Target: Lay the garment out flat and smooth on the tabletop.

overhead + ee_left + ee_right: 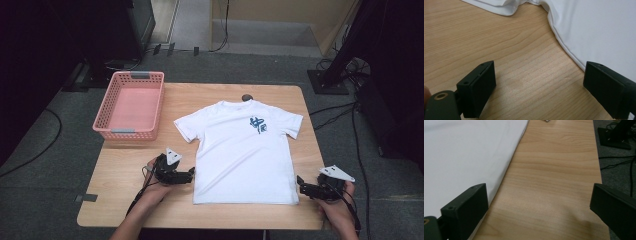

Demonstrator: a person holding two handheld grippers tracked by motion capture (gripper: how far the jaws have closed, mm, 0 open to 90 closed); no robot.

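A white T-shirt (pixel 242 155) with a blue print on the chest lies flat, face up, in the middle of the wooden table (pixel 125 170). My left gripper (pixel 190 175) rests just off the shirt's left side seam near the hem, open, with bare wood between its jaws. In the left gripper view the shirt's edge (pixel 564 42) runs past the right jaw. My right gripper (pixel 301 184) sits by the shirt's lower right corner, open, jaws wide over bare wood. The right gripper view has the shirt's edge (pixel 506 170) beside its left jaw.
A pink plastic basket (pixel 131 105) stands at the table's back left, nothing in it. A small dark object (pixel 246 97) lies behind the shirt's collar. The table's right edge (pixel 599 170) is close to my right gripper, with cables on the floor beyond.
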